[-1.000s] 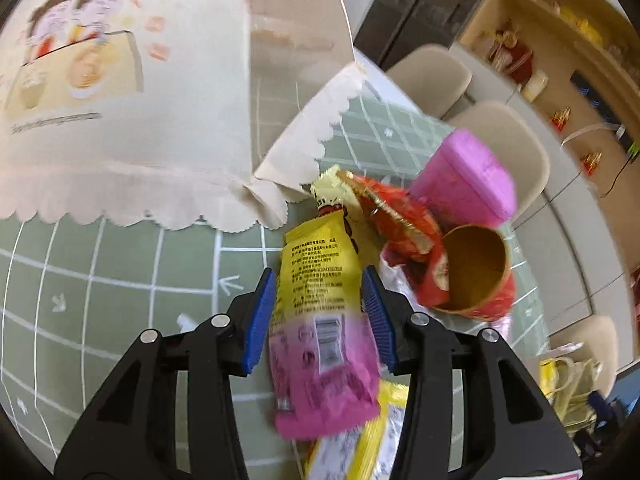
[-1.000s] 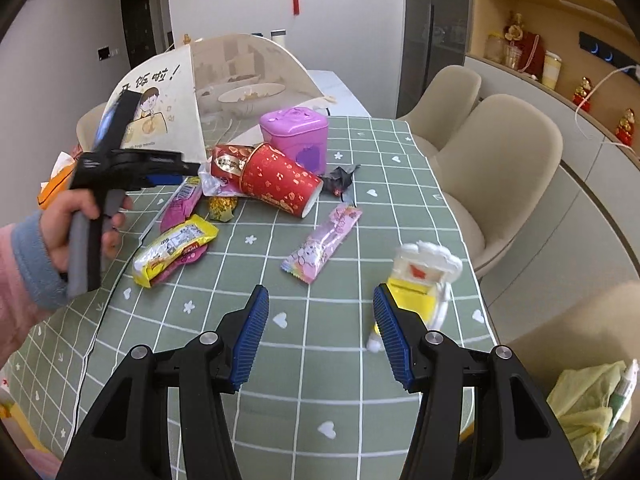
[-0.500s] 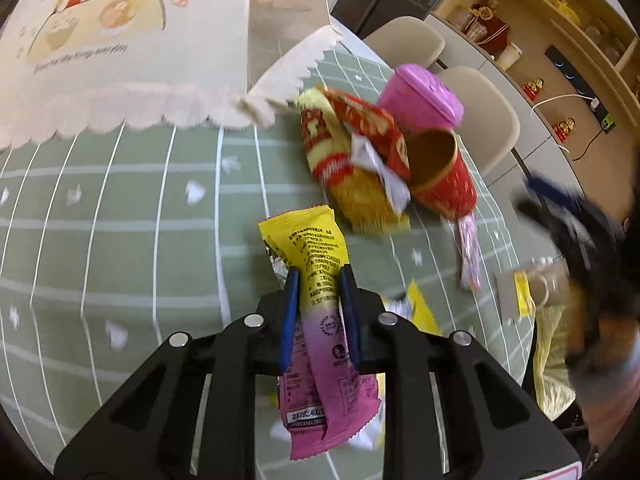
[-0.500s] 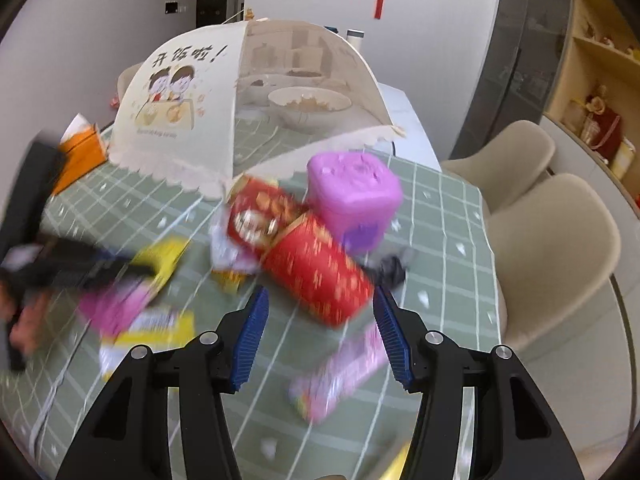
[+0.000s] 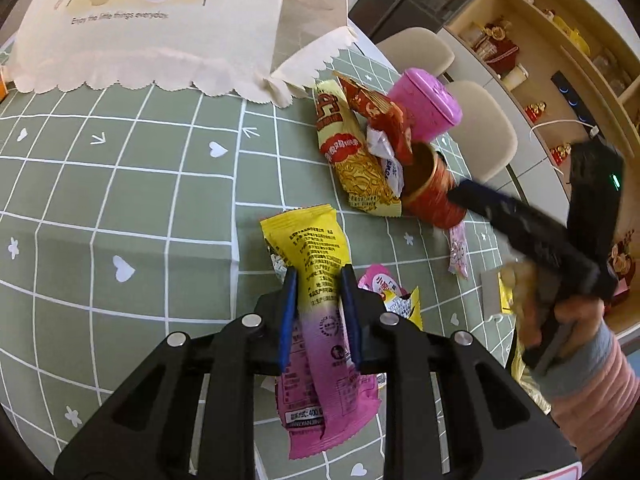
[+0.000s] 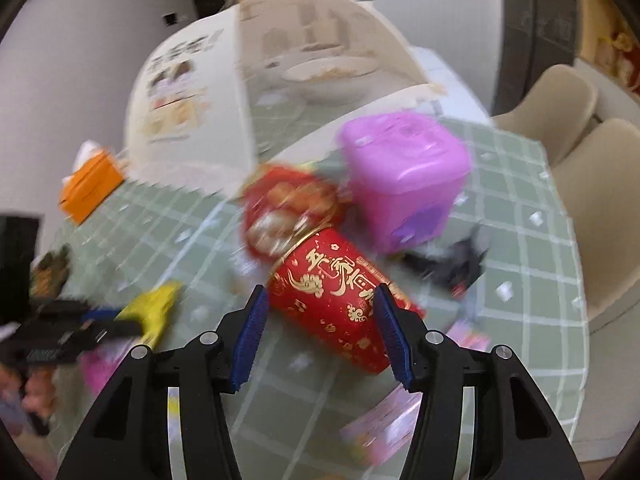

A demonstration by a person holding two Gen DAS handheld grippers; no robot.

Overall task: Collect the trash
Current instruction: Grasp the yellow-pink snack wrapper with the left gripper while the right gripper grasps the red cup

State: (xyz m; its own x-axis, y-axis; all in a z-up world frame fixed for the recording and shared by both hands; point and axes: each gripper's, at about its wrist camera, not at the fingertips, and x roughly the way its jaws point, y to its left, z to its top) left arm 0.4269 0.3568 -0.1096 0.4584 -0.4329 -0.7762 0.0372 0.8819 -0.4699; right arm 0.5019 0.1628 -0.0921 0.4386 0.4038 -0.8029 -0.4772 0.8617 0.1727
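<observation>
Left tongs point(image 5: 318, 312) clamped on yellow-pink wrapper point(image 5: 320, 316) above worktop point(image 5: 120, 200). Right tongs point(image 6: 318, 334) open, straddling toppled red cup point(image 6: 336, 300). Best centred on cup before squeezing gently.

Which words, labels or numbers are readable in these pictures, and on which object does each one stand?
"Enjoy the little things everyday." on the beige food cover, under its cartoon drawing.
"400" inside the label at the pink end of the yellow and pink wrapper; its fine print is too small to read.
Gold Chinese characters on the red cup, too blurred to read.
Red Chinese characters on the yellow noodle packet, too distorted to read.
</observation>
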